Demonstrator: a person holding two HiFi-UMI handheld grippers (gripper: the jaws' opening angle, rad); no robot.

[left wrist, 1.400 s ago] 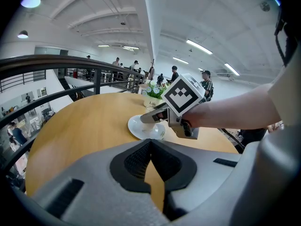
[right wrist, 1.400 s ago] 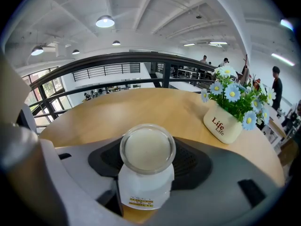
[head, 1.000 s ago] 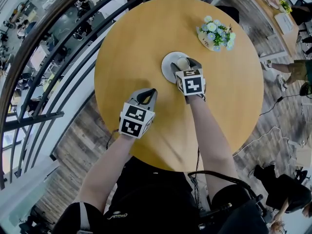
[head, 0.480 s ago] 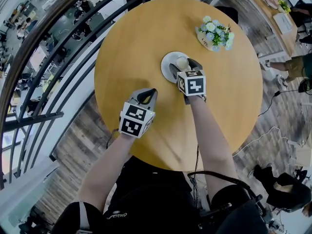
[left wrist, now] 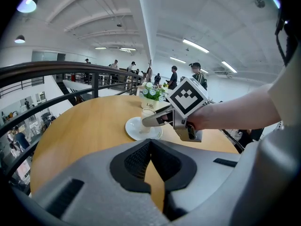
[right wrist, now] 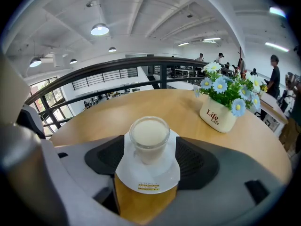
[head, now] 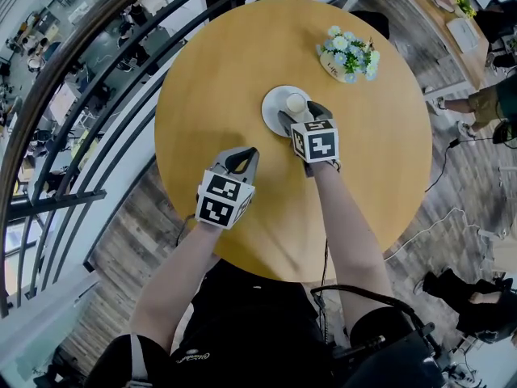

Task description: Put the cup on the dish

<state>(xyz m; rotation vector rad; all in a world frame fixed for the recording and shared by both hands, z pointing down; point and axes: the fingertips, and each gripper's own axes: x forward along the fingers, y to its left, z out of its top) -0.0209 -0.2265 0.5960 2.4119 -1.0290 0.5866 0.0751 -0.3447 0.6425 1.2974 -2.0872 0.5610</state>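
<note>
A small glass cup [head: 296, 103] with a pale filling stands upright on a white dish [head: 273, 103] in the middle of the round wooden table [head: 218, 79]. My right gripper [head: 300, 113] is open, one jaw on each side of the cup, with a gap between the pads and the glass. In the right gripper view the cup [right wrist: 149, 138] sits on the dish [right wrist: 149, 179] between the dark pads [right wrist: 106, 157]. My left gripper [head: 242, 157] rests low over the table's near left, shut with nothing in it; its view shows the cup [left wrist: 146, 119] under the right gripper [left wrist: 157, 118].
A cream pot of blue and white flowers [head: 347, 55] stands at the table's far right, also in the right gripper view [right wrist: 218, 109]. A dark metal railing [head: 97, 79] curves past the table's left side. People stand in the background.
The right gripper's jaws have spread apart from the cup, which stays standing on the dish. The left gripper has not moved.
</note>
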